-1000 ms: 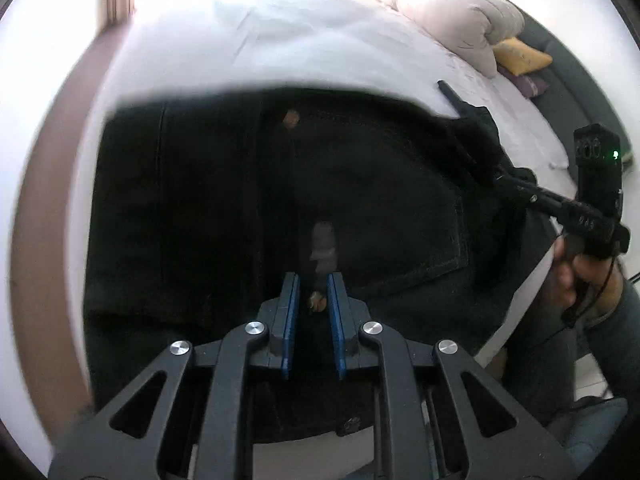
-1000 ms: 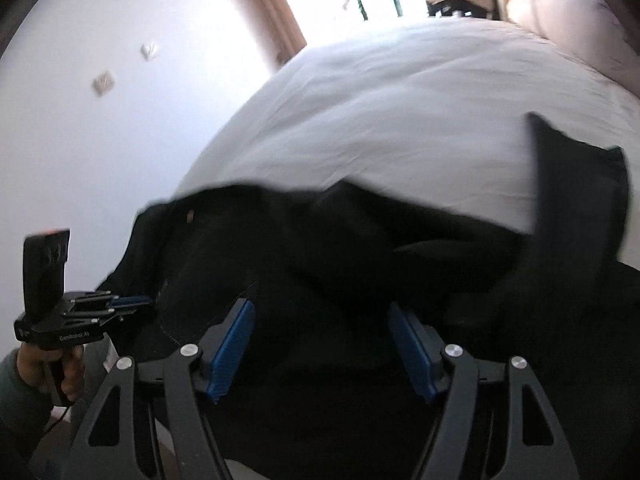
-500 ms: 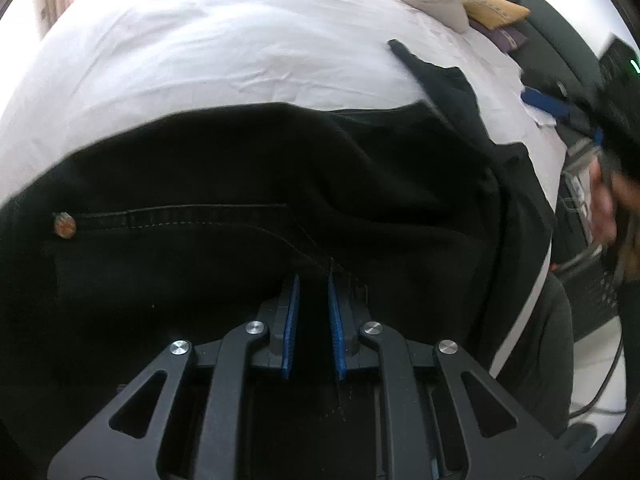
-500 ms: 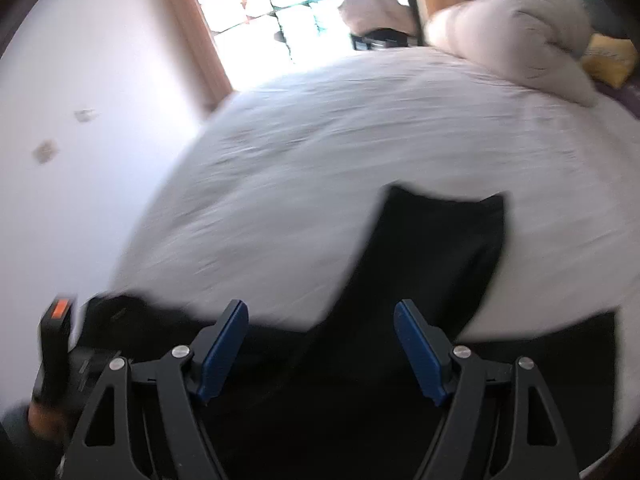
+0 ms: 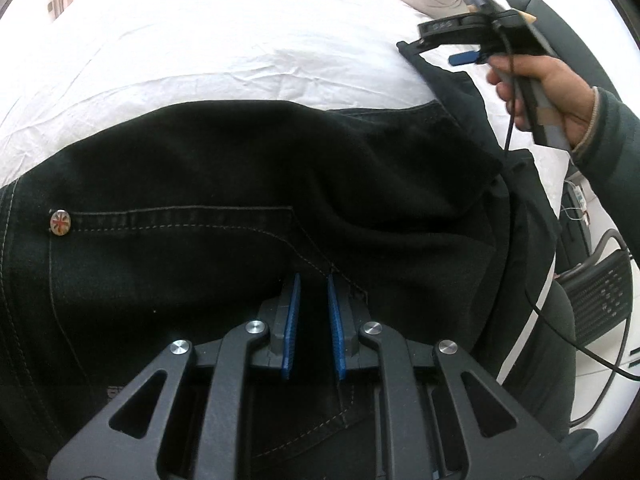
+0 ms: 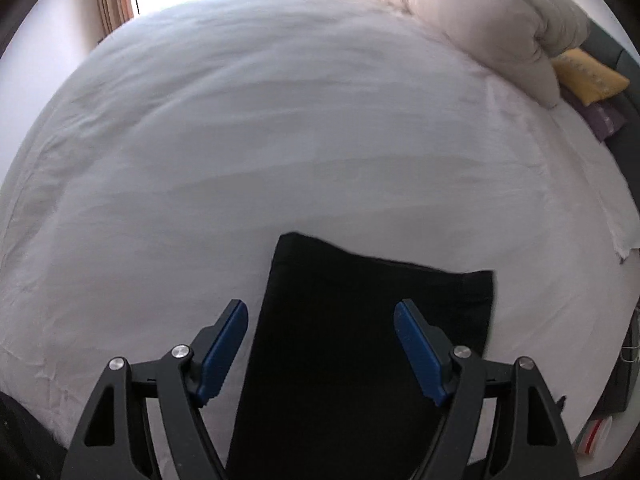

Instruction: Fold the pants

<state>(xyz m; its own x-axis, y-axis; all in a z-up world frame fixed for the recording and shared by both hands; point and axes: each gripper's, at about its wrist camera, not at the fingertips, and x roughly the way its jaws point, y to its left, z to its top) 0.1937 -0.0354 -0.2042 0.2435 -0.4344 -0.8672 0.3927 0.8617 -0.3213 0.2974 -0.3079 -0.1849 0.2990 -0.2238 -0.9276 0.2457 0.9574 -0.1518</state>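
1. Pants: black denim pants with pale contrast stitching (image 5: pixel 248 184), spread over the near edge of the white bed sheet (image 5: pixel 224 40); the seat and pocket panel fill the left wrist view, and one leg runs out toward the right side of the bed, its hem end (image 6: pixel 380 280) lying flat on the sheet in the right wrist view.
2. Handling, as a judgement: denim is soft but fairly heavy and thick, not slippery and not fragile; it should drape and sag when lifted, and doubled seams give the firmest hold.
3. Left gripper (image 5: pixel 313 322): blue pads drawn narrow over the stitched seam near the pocket corner; dark cloth seems to sit between them, though black on black makes a pinch hard to confirm.
4. Right gripper (image 6: pixel 320 354): jaws spread wide, straddling the leg above its hem end, holding nothing.
5. Where to take hold: the hem corners and the waistband edge look best, each being a thick finished border.
6. Marker: a round metal rivet button with a red cross pattern (image 5: pixel 61 222) sits at the left end of the pocket seam.
7. Surroundings: a rolled beige duvet (image 6: pixel 492 20) and a yellow cushion (image 6: pixel 588 76) lie at the far right corner of the bed, well apart from the pants.
8. Obstruction: nothing on the sheet appears to block a fold; a black cable (image 5: pixel 560 320) hangs off the right edge.
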